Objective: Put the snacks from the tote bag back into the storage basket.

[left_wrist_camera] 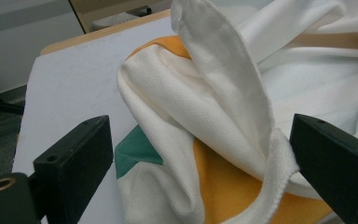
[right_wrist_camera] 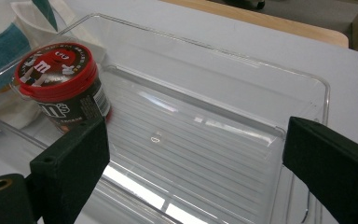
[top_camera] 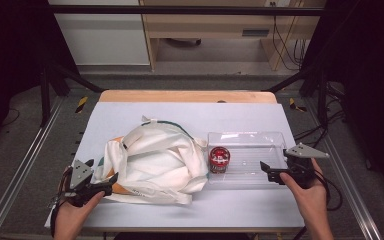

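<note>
Two grippers, left point(top_camera: 101, 186) and right point(top_camera: 271, 172), fingers wide; one bag point(top_camera: 155, 160), one tray point(top_camera: 250, 137), one can point(top_camera: 219, 159).

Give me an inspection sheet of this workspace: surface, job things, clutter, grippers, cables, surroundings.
Surface: white table top, wooden edge at the far side.
Job's things: white cloth bag with orange and green patches, lying crumpled; clear plastic bin holding a red-lidded candy tub at its left end.
Clutter: nothing seen.
Grippers: left gripper open at the bag's edge; right gripper open at the bin's right end.
Cables: one trails from the right gripper; more on the far floor.
Surroundings: black frame, pale cabinets behind.
</note>
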`<state>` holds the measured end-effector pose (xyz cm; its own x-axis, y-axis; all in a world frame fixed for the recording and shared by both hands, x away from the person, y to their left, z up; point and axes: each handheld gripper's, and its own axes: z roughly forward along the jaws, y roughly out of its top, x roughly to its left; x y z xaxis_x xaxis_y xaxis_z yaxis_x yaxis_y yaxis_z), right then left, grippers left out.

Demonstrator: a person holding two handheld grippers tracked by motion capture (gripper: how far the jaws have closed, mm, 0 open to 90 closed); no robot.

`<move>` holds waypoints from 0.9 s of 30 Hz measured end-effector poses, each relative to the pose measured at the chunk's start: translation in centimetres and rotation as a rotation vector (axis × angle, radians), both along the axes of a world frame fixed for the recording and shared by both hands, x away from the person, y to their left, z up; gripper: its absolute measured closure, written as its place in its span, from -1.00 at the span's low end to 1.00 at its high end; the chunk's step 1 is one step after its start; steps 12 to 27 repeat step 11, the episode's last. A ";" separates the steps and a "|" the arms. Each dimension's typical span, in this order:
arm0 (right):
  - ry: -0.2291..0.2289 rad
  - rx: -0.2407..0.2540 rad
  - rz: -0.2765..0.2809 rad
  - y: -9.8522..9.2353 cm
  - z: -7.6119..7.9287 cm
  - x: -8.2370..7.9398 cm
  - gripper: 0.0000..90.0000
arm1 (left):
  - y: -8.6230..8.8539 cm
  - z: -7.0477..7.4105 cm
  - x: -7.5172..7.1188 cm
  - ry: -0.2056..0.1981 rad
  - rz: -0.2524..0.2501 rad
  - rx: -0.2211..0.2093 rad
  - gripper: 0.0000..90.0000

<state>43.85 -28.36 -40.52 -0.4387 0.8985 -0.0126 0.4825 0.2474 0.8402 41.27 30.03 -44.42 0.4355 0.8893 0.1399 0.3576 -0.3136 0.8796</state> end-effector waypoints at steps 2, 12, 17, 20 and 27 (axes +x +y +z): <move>-0.002 0.009 -0.010 0.0 -0.4 -0.1 -0.83 | 0.0 0.0 0.0 0.000 0.001 -0.001 -0.86; -0.060 0.012 -0.040 0.4 -0.9 -1.5 -0.84 | 0.1 -0.1 -0.2 0.006 -0.001 -0.012 -0.86; -0.060 0.012 -0.040 0.4 -0.9 -1.5 -0.84 | 0.1 -0.1 -0.2 0.006 -0.001 -0.012 -0.86; -0.060 0.012 -0.040 0.4 -0.9 -1.5 -0.84 | 0.1 -0.1 -0.2 0.006 -0.001 -0.012 -0.86; -0.060 0.012 -0.040 0.4 -0.9 -1.5 -0.84 | 0.1 -0.1 -0.2 0.006 -0.001 -0.012 -0.86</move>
